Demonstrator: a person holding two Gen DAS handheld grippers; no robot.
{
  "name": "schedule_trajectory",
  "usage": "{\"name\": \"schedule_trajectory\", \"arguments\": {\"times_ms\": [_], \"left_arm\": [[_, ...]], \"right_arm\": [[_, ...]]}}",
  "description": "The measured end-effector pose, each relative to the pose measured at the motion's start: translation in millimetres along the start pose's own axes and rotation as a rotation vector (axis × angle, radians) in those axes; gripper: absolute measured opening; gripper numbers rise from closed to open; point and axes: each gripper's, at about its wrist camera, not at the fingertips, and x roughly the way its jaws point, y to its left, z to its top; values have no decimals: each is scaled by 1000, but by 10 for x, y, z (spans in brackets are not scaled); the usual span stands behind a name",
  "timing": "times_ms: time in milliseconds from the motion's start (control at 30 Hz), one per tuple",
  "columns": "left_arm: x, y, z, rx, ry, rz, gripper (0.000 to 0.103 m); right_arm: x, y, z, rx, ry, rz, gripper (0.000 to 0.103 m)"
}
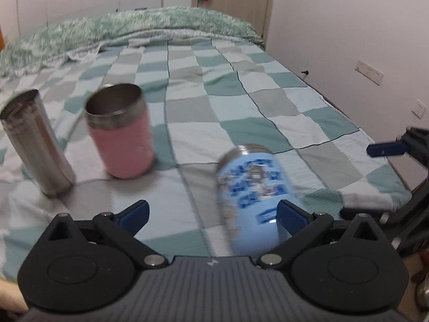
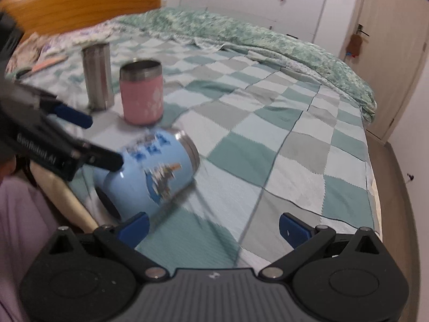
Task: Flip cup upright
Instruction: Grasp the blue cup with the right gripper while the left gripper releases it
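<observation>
Blue cup (image 2: pixel 150 171) lying on checkered quilt (image 2: pixel 268 145); left claw (image 1: pixel 213 214), right claw (image 2: pixel 214 228) both spread.

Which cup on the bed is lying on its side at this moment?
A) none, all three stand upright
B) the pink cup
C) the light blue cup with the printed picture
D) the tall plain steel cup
C: the light blue cup lies tipped over on the checkered bedsheet with its steel rim pointing away, while the pink cup and the tall steel cup stand upright with their openings up.
</observation>
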Motion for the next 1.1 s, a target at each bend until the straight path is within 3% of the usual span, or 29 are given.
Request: {"name": "schedule_trajectory", "arguments": {"times_ms": [267,667,833,1100], "left_arm": [[62,519,-114,141,-59,-22,103],[414,1008,-85,167,-63,-124,103],[520,1075,-112,164,-53,-139,103],[538,1084,-141,152,-57,-153,103]], "right_arm": [[262,228,425,221,59,-24,103],[1039,254,715,543,270,-94,103],[1304,273,745,590,338,-103,102],[1596,269,746,608,430,-99,84]]}}
